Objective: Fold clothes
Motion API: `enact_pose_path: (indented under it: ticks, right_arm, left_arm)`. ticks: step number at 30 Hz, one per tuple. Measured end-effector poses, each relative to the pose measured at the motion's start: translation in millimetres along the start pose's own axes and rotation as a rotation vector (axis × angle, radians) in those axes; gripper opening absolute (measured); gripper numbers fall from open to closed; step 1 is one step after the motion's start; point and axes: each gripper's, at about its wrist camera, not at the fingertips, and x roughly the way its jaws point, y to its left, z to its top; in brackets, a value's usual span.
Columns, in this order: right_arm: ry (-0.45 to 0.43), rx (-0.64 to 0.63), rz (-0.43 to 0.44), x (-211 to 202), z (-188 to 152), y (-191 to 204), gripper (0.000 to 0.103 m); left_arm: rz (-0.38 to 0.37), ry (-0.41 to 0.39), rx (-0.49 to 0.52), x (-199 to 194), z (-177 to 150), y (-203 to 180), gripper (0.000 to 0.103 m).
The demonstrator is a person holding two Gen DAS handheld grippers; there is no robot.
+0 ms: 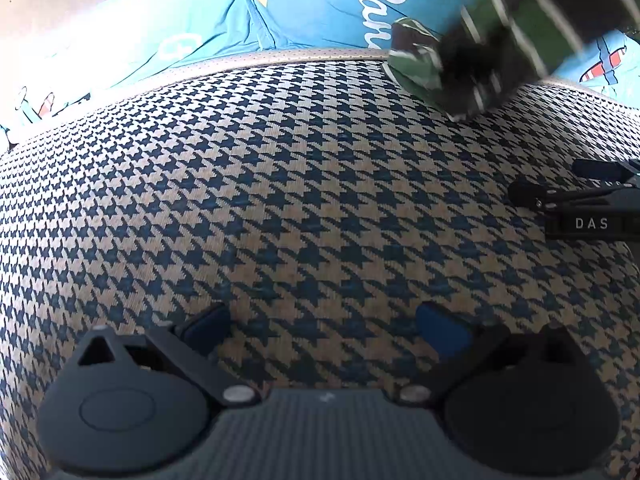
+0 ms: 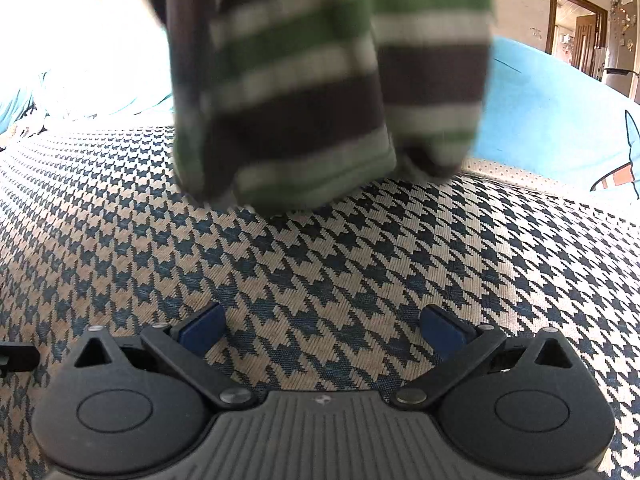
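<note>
Left gripper (image 1: 324, 326): jaws spread wide with nothing between the blue pads (image 1: 208, 326) — it sits low over the houndstooth cloth, gripping nothing.

Right gripper (image 2: 322, 330): likewise released, its blue fingertips (image 2: 202, 332) far apart, only patterned cloth showing between them. In the left wrist view its black body marked "DAS" pokes in at the right edge.

Striped garment (image 2: 320, 80): green, white and dark brown bands, blurred in both views. In the right wrist view it hangs down from above the frame, its lower hem reaching the far part of the cloth; whether the hem touches the cloth cannot be told. What holds it up is out of view. In the left wrist view it shows at top right (image 1: 480, 56), tilted, over the far edge of the cloth.

Houndstooth cloth (image 1: 300, 200): dark blue and tan, spread flat across the surface beneath both grippers, with a pale perforated border along its far edge.

Blue sheet (image 1: 312, 12): light blue with white script lettering and cartoon prints, lying beyond the border.

Background: a wooden doorway (image 2: 576, 28) — far right in the right wrist view.
</note>
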Motion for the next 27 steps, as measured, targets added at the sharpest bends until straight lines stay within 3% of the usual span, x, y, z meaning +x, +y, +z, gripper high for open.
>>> enact_pose_path:
  ticks: [13, 20, 27]
  right_arm:
    - [-0.001, 0.0, 0.0, 0, 0, 0, 0.103]
    - [-0.001, 0.0, 0.0, 0, 0, 0, 0.103]
    - [-0.001, -0.001, -0.001, 1, -3, 4, 0.103]
  left_arm:
    - [0.057, -0.047, 0.068, -57, -36, -58, 0.103]
    - [0.027, -0.038, 0.074, -112, -55, -77, 0.103]
    - [0.028, -0.049, 0.107, -174, -88, -127, 0.103]
